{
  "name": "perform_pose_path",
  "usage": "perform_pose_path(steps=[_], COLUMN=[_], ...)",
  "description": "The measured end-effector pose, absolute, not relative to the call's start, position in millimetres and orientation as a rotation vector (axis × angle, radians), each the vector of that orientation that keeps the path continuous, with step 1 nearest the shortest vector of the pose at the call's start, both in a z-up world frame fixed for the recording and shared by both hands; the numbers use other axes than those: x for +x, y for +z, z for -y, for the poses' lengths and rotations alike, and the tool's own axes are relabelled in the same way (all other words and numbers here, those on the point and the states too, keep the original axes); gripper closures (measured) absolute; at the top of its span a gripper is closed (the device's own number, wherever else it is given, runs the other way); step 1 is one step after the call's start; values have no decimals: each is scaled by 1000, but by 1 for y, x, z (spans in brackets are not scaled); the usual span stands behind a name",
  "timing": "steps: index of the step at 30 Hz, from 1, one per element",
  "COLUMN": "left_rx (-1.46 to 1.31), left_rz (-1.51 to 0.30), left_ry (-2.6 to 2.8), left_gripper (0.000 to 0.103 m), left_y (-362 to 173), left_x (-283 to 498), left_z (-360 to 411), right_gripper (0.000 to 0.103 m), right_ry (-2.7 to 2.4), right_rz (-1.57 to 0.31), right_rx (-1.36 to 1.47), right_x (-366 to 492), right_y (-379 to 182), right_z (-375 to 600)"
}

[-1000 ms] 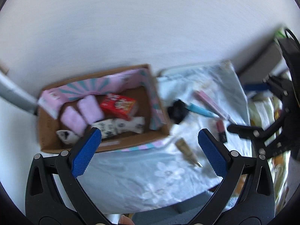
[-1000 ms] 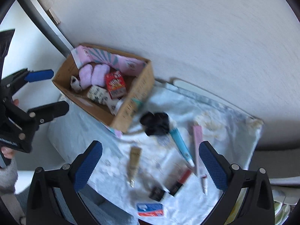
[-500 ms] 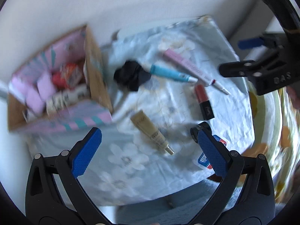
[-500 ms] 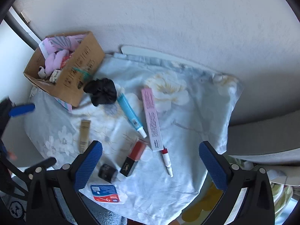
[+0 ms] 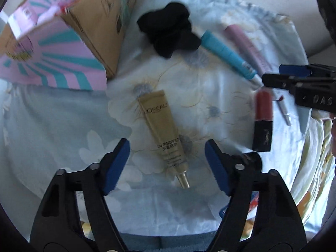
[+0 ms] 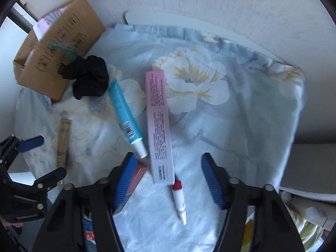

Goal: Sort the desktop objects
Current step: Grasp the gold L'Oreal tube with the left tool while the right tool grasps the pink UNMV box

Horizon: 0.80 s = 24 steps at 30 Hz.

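My left gripper [image 5: 168,163] is open and straddles the lower end of a gold L'Oreal tube [image 5: 162,133] lying on the floral cloth [image 5: 52,126]. My right gripper [image 6: 168,178] is open and hangs over the near end of a long pink box [image 6: 159,124] and a small red-and-white pen [image 6: 178,200]. A blue tube [image 6: 125,113], a black scrunchie [image 6: 88,76] and a red lipstick [image 5: 263,119] also lie on the cloth. The cardboard box [image 6: 56,54] stands at the back left.
A small black cap [image 5: 254,159] and a blue-red card [image 5: 250,204] lie near the cloth's front edge. A white wall [image 6: 210,4] runs behind the table. The right gripper shows at the right edge of the left wrist view [image 5: 298,84].
Both grippers have come down and closer to the cloth. The left moved from the cardboard box over to the gold tube; the right moved over the pink box and pen.
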State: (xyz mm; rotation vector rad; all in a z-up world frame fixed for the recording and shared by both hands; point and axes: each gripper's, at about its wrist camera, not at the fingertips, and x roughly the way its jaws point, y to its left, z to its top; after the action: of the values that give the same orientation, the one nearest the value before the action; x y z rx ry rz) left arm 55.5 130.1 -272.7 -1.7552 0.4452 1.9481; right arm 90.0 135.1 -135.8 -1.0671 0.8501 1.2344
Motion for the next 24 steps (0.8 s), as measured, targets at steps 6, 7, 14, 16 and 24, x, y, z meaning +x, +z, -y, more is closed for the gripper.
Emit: perform_pose_path(steps=[6, 7, 14, 16, 24], left_rx=[-1707, -1697, -1729, -1746, -1798], left_rz=[-467, -476, -390, -383, -346], left_ry=[2026, 2040, 2039, 2028, 1993], left_gripper=[49, 56, 81, 81, 81], left_y=[-275, -275, -272, -273, -274], left_x=[58, 59, 53, 54, 56], left_z=[-129, -128, -109, -103, -81], right_gripper=[58, 65, 81, 81, 81], right_ry=[1263, 1270, 1273, 1266, 1214], right_rz=[-861, -861, -883, -882, -887], right_rx=[-1069, -1065, -1039, -1034, -1079], right_x=[87, 86, 84, 83, 77], right_y=[-143, -143, -147, -148, -161], right_z=[-149, -150, -154, -153, -153])
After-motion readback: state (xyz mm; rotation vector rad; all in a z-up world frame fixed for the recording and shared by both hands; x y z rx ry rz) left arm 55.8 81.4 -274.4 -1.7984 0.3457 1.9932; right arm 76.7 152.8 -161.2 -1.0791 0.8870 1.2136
